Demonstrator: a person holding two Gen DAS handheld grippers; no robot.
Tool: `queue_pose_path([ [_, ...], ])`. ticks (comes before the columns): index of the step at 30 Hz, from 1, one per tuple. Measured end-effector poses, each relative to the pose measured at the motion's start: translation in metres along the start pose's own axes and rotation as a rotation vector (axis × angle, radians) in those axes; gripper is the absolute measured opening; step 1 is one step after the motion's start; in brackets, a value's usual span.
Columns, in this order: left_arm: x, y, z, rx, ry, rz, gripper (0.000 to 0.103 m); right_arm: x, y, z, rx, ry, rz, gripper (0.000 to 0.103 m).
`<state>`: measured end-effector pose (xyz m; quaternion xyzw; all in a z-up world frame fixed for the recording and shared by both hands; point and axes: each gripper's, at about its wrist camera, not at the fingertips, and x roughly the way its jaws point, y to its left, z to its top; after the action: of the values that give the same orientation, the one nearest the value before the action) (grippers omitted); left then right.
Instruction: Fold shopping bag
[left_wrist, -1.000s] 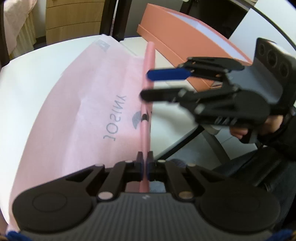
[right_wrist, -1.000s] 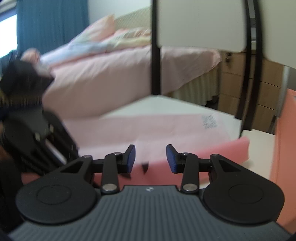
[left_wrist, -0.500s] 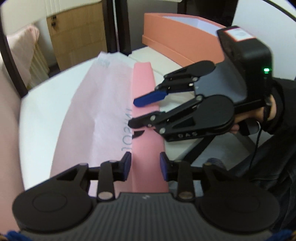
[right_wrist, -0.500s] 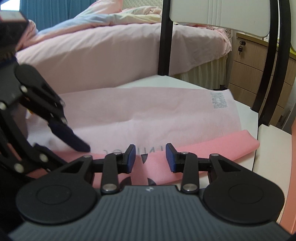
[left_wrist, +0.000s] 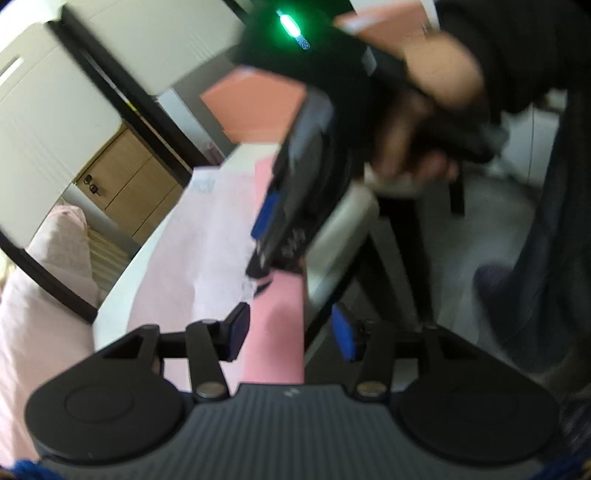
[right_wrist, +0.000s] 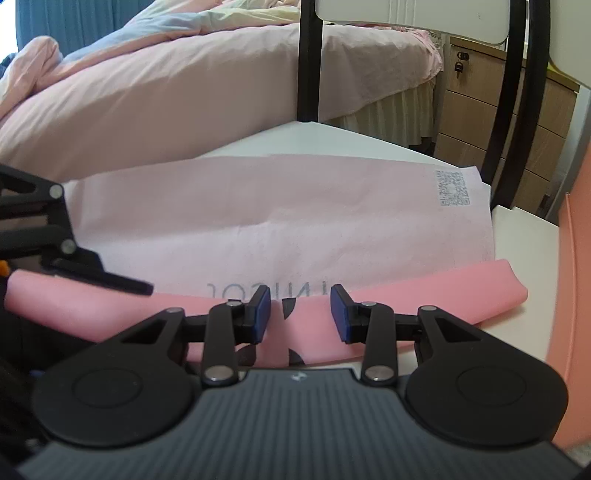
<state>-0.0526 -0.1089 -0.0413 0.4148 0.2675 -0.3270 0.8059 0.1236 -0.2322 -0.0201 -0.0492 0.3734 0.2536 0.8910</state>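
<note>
We see the shopping bag (right_wrist: 280, 221) lying flat on the white table (right_wrist: 517, 225), its near edge already turned over into a deeper-pink strip. It looks light, thin and limp, so we judge that folded edge the best place to pinch. The left gripper (left_wrist: 291, 332) is opening with the strip between its fingers but untouched, and the right gripper (right_wrist: 300, 314) stands partly open above the strip, holding nothing.

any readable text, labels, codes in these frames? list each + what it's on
"JO" plus a few cut-off letters, upside down: on the pale pink shopping bag, partly hidden by its folded darker pink edge.
QR-style code block: far right corner of the bag, too small to read.
Small logo mark: on the right gripper body, not legible.
Left wrist view: print on the bag is blurred, unreadable.
</note>
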Motion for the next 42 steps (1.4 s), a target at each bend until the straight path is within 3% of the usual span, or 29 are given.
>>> queue_pose_path([
  [3, 0.008, -0.013, -0.004, 0.067, 0.034, 0.043, 0.051, -0.006, 0.004, -0.003, 0.003, 0.02, -0.009, 0.038],
  [7, 0.001, -0.038, -0.012, 0.213, -0.003, 0.157, 0.051, -0.014, 0.007, -0.008, 0.011, 0.041, -0.014, 0.038],
  [11, 0.003, -0.049, -0.017, 0.246, 0.024, 0.153, 0.05, -0.02, 0.007, -0.013, 0.018, 0.046, -0.021, 0.038],
  [14, 0.006, -0.055, -0.019, 0.284, 0.022, 0.177, 0.027, -0.022, 0.004, -0.015, 0.034, 0.049, -0.019, 0.038],
  [18, 0.006, -0.042, -0.014, 0.163, -0.009, 0.115, 0.016, -0.023, -0.001, -0.015, 0.044, 0.05, -0.022, 0.038],
  [21, 0.001, -0.019, -0.008, 0.021, -0.019, 0.016, 0.007, -0.026, -0.004, -0.013, 0.06, 0.024, -0.036, 0.038],
  [25, -0.003, 0.036, -0.003, -0.274, -0.043, -0.199, 0.006, -0.048, -0.012, -0.008, 0.12, -0.143, -0.049, 0.039],
  [28, -0.004, 0.069, -0.01, -0.473, -0.069, -0.32, 0.005, -0.066, -0.018, -0.003, 0.147, -0.266, -0.035, 0.039],
  [33, 0.01, 0.102, -0.031, -0.75, -0.06, -0.489, 0.005, -0.065, -0.027, -0.003, 0.138, -0.325, 0.057, 0.041],
  [37, 0.021, 0.111, -0.047, -0.836, -0.009, -0.504, 0.005, -0.04, -0.022, -0.001, 0.08, -0.26, 0.086, 0.041],
  [42, 0.034, 0.116, -0.054, -0.841, 0.048, -0.516, 0.005, -0.018, -0.01, 0.001, 0.002, -0.226, 0.101, 0.04],
])
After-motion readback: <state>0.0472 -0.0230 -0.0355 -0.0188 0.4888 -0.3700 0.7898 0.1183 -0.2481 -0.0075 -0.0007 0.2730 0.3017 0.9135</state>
